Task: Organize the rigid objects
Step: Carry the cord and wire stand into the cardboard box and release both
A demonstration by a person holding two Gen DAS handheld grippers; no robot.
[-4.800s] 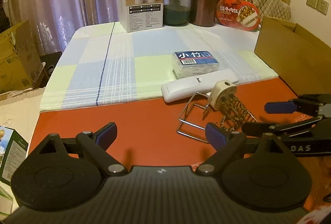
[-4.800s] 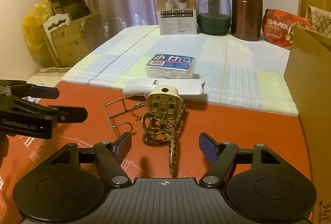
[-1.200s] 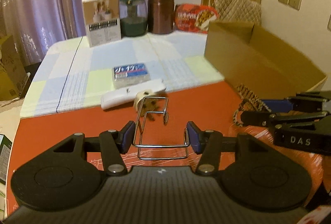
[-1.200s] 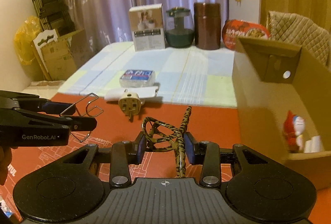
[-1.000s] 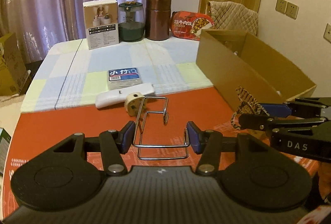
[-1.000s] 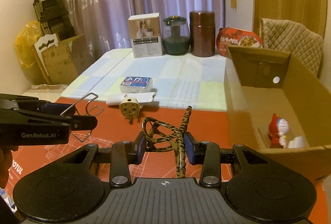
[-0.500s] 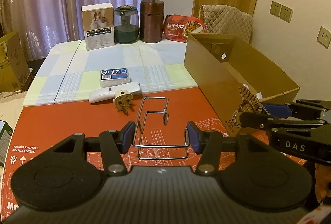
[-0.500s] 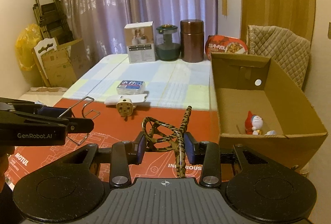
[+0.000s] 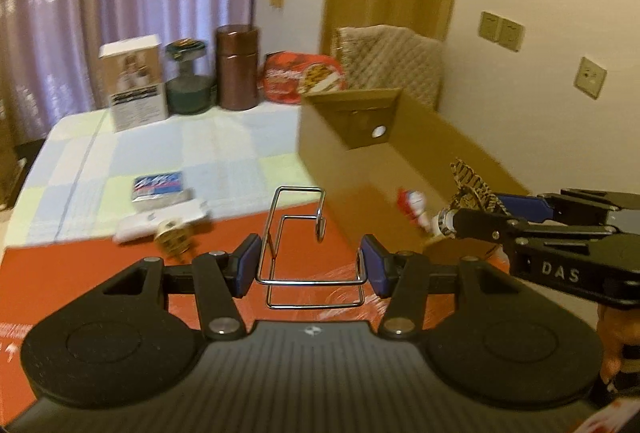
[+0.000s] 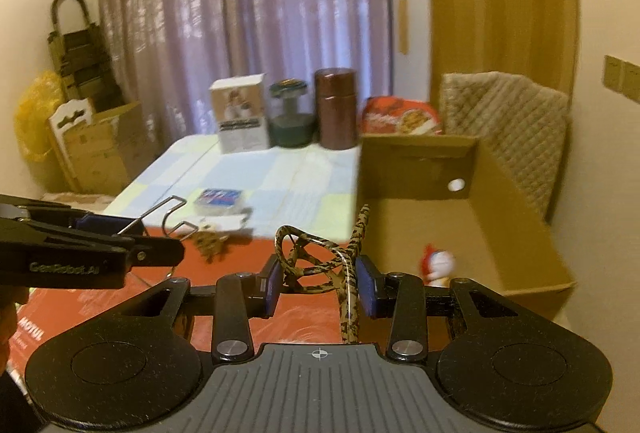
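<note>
My left gripper (image 9: pixel 310 265) is shut on a bent metal wire rack (image 9: pixel 298 229), held above the red mat (image 9: pixel 80 273). In the right wrist view my right gripper (image 10: pixel 318 285) is shut on a leopard-patterned cord (image 10: pixel 320 265) tangled in loops. An open cardboard box (image 10: pixel 516 217) stands to the right; a small red and white figurine (image 10: pixel 438 265) lies on its floor. The right gripper (image 9: pixel 472 217) with the cord (image 9: pixel 468 181) shows at the right of the left wrist view, over the box's near end. The left gripper (image 10: pixel 132 233) appears at the left of the right wrist view.
A cream plug (image 9: pixel 174 239), a white remote-like bar (image 9: pixel 160 219) and a blue-labelled clear box (image 9: pixel 160 187) lie near the checked cloth's edge. At the back stand a white carton (image 9: pixel 134 81), a green jar (image 9: pixel 188 81), a brown canister (image 9: pixel 237 67) and a red food pack (image 9: pixel 304 77).
Both grippers have risen and swung right toward the cardboard box, each keeping its hold. The box's inside and the figurine now show more fully.
</note>
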